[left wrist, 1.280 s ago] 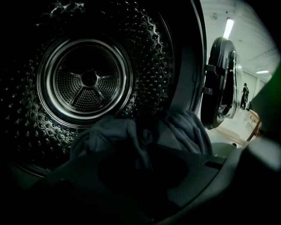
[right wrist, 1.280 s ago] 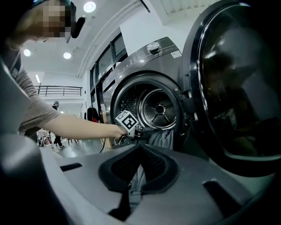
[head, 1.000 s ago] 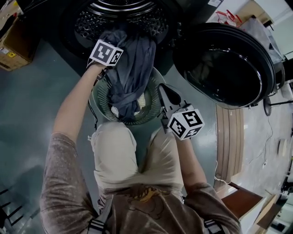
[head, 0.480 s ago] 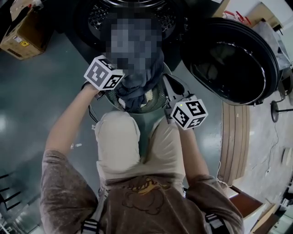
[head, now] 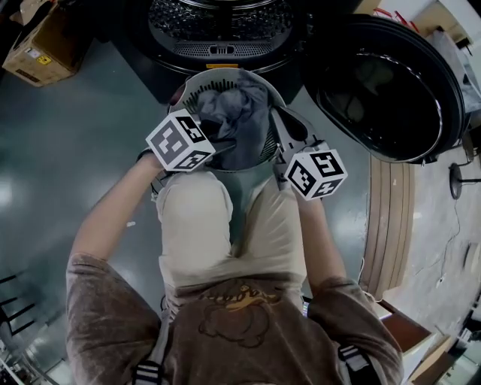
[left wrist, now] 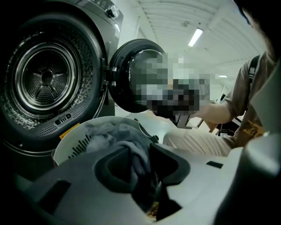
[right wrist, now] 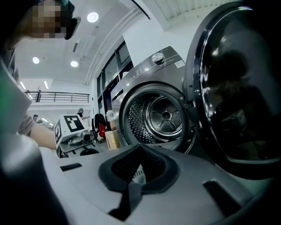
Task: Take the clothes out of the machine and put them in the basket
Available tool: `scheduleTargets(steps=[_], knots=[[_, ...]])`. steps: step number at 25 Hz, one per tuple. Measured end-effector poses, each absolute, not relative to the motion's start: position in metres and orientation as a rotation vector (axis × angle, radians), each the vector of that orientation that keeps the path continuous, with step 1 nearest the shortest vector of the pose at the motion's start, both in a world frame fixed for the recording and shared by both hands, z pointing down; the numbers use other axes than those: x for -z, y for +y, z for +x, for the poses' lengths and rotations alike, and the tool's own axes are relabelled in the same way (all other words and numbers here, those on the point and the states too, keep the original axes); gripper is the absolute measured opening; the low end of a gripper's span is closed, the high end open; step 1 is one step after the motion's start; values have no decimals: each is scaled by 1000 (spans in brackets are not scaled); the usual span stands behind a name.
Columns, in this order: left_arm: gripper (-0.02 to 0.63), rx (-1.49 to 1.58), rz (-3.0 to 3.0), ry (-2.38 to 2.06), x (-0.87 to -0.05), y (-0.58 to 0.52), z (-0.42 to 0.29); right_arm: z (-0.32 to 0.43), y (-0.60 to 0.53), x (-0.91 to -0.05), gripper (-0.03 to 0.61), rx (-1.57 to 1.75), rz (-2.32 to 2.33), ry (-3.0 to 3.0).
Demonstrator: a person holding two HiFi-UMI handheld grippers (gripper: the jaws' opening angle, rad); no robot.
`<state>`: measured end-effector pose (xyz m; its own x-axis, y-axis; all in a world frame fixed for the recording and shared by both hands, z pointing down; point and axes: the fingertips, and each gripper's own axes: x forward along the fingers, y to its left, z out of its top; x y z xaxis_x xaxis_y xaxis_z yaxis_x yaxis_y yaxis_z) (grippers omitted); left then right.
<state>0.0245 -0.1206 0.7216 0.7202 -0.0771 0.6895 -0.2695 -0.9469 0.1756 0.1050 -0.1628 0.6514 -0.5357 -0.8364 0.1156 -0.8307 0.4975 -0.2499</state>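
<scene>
1. Brown cardboard box point(head: 34, 49): far left, on the glossy grey-green floor point(head: 75, 150), beside the machine.

2. Dark front-loading washing machine point(head: 218, 45): top centre, its perforated steel drum point(head: 218, 19) facing the person.

3. Left gripper point(left wrist: 139, 154): white body with a black-and-white marker cube, reaching down over the near left edge of the basket. Its jaws have just been opening and stand a little apart. A fold of the clothes lies loosely between the dark pads, not pinched.

4. Pale round plastic basket with slatted walls point(head: 197, 81): on the floor just in front of the machine's opening, between the two grippers and ahead of the person's knees.

5. Grey-blue crumpled clothes point(head: 233, 113): heaped inside the basket, filling most of it, and wholly outside the drum.

6. Right gripper point(right wrist: 139, 151): same build, held nearly level at the basket's right rim. Its jaws are clenched there, and the slatted basket wall shows in the hollow behind the pads.

7. Round dark glass machine door point(head: 383, 83): swung fully open to the right of the basket.

8. Light wooden slatted panel point(head: 391, 225): on the floor at the far right, below the door.
</scene>
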Motion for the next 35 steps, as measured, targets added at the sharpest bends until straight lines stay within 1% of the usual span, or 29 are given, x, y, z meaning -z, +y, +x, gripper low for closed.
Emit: scheduleTargets(steps=[1, 3, 6, 12, 17, 19, 22, 29, 30, 35], knots=[[134, -1044, 2666, -302, -722, -123, 22, 104, -163, -651, -3, 432, -1500, 2702], [213, -981, 2660, -370, -718, -131, 18, 103, -163, -652, -3, 432, -1496, 2706], [216, -890, 2654, -456, -710, -145, 10, 102, -166, -653, -3, 434, -1498, 2710], [232, -808, 2645, -532, -700, -170, 1, 95, -180, -652, -3, 479, -1521, 2745], [234, -724, 2661, -609, -653, -198, -9, 79, -195, -619, -3, 563, -1507, 2801], [236, -693, 2664, -639, -621, -204, -14, 71, -197, -590, -3, 597, -1499, 2825], [222, -655, 2673, -741, -558, -214, -25, 62, -199, -533, -3, 631, -1493, 2848], [209, -597, 2643, -824, -387, -214, -53, 51, -199, -366, -3, 660, -1471, 2866], [199, -584, 2639, -831, -360, -212, -56, 51, -198, -342, -3, 662, -1471, 2864], [195, -480, 2620, -869, -235, -199, -70, 48, -191, -223, -3, 667, -1485, 2821]])
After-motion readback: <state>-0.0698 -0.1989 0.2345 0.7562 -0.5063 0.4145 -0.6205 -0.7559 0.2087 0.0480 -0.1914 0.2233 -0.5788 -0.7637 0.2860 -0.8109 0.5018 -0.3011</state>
